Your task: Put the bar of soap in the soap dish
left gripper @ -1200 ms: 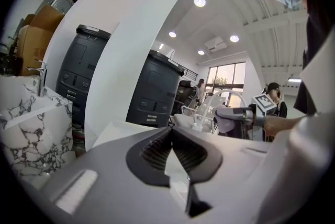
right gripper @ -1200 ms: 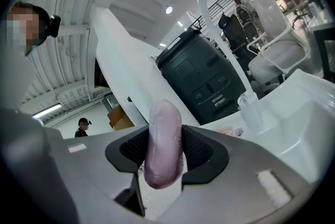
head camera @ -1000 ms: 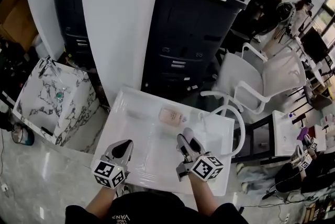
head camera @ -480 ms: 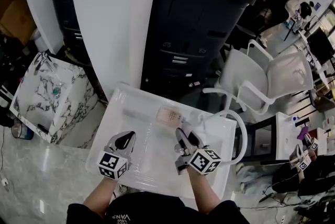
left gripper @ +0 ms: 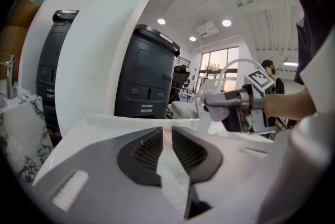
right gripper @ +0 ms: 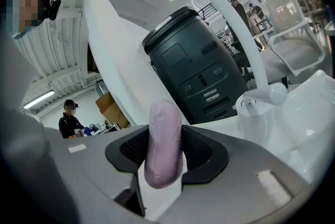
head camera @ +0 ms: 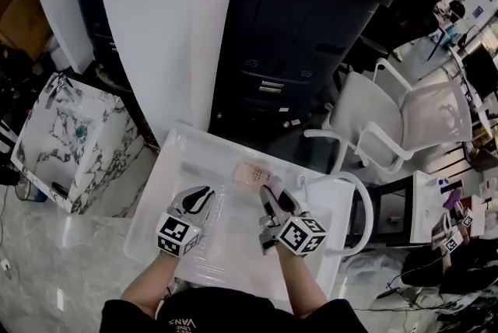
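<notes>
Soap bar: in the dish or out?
Out. The soap bar is clamped between the right gripper's jaws; the soap dish sits just ahead of it.

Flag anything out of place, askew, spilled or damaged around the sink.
Nothing stands out. The soap dish sits at the back of the white sink, with no spill visible. The right gripper holds the bar of soap on end between its jaws, not yet in the dish; the left gripper is shut and empty.
</notes>
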